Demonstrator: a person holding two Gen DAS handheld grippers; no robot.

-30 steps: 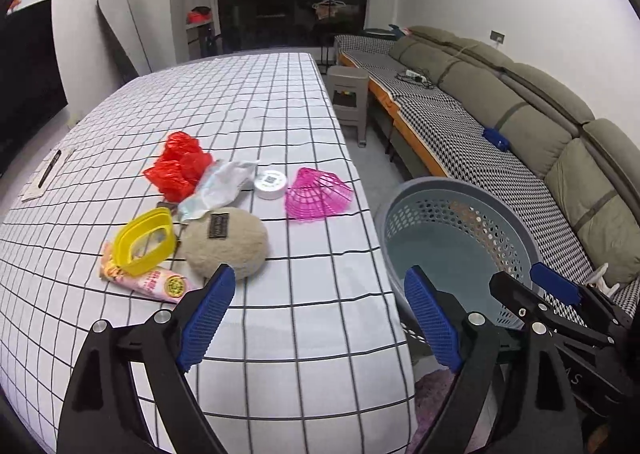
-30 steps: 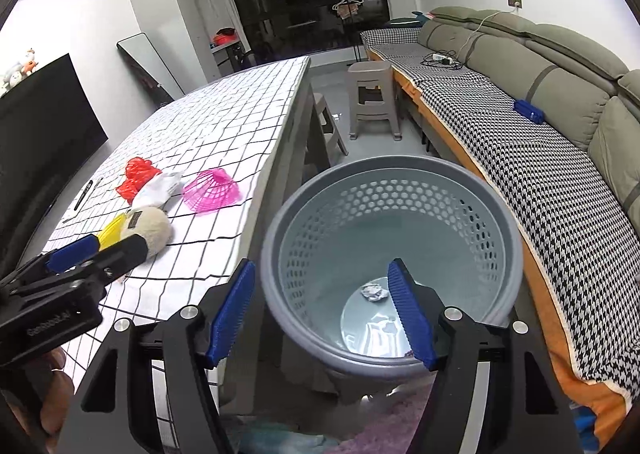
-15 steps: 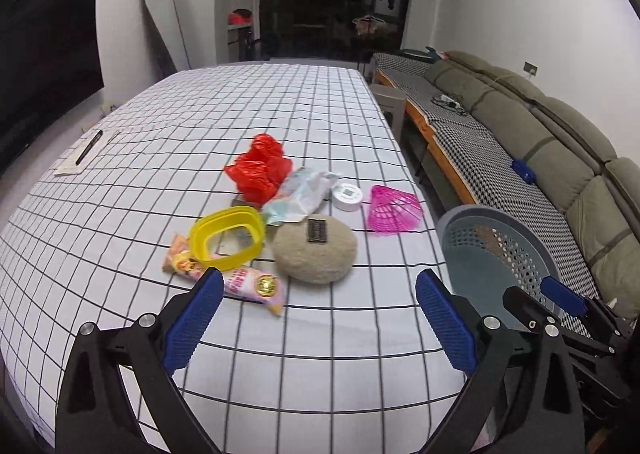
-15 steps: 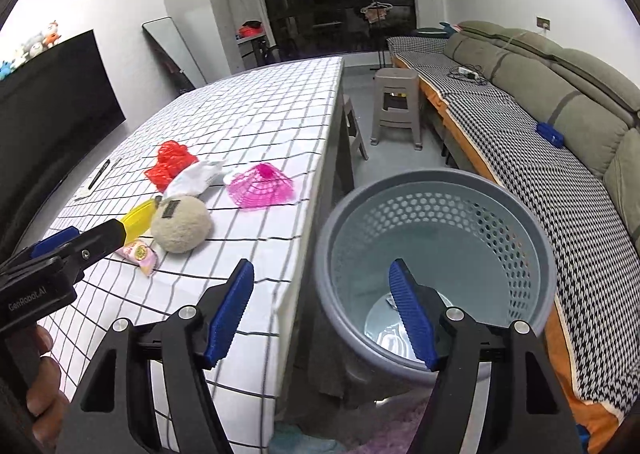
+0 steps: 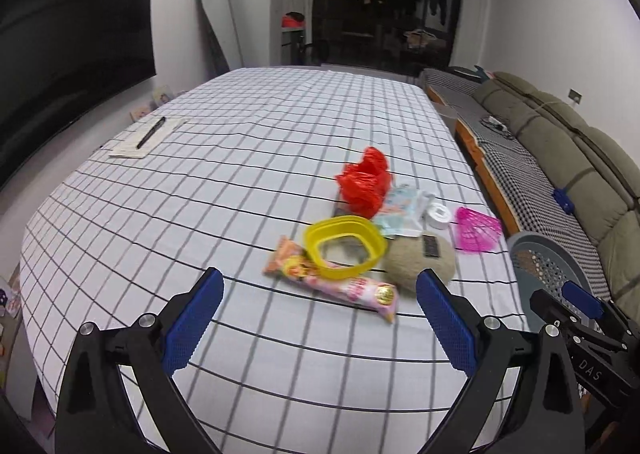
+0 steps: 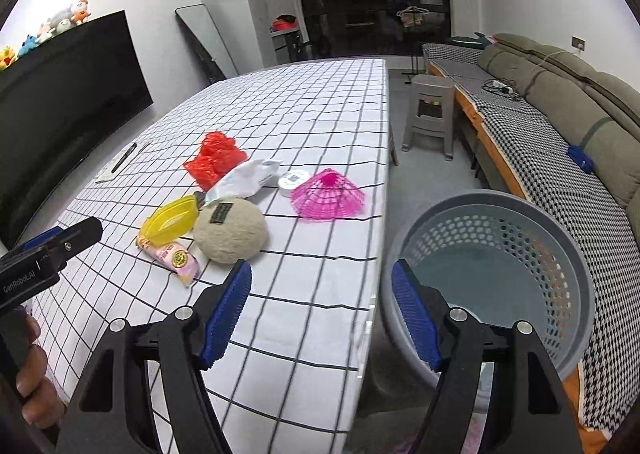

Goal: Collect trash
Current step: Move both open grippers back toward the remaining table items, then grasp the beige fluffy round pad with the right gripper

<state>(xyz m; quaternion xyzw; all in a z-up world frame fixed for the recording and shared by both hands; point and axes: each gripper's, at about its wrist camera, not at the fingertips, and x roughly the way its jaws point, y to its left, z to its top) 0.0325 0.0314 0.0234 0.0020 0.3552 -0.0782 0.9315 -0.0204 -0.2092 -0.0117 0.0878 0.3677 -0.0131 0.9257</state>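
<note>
Grid-patterned bench (image 5: 240,182) now fills both views instead of the gray laundry basket (image 6: 492,210), so the left hand-held gripper (image 5: 316,318), wide and empty, and the right hand-held gripper (image 6: 320,306), moderately open and empty, face the trash pile around the yellow ring (image 5: 344,246) for another pick.

On the checked worktop (image 5: 240,182) lie a crumpled red bag (image 5: 364,182), a white wrapper (image 5: 404,208), a small white tub (image 5: 438,215), a pink mesh cone (image 5: 478,234), a yellow ring (image 5: 344,246) on a pink snack packet (image 5: 340,286), and a beige ball (image 5: 422,262); the grey perforated basket (image 6: 496,274) stands beside the worktop's edge
</note>
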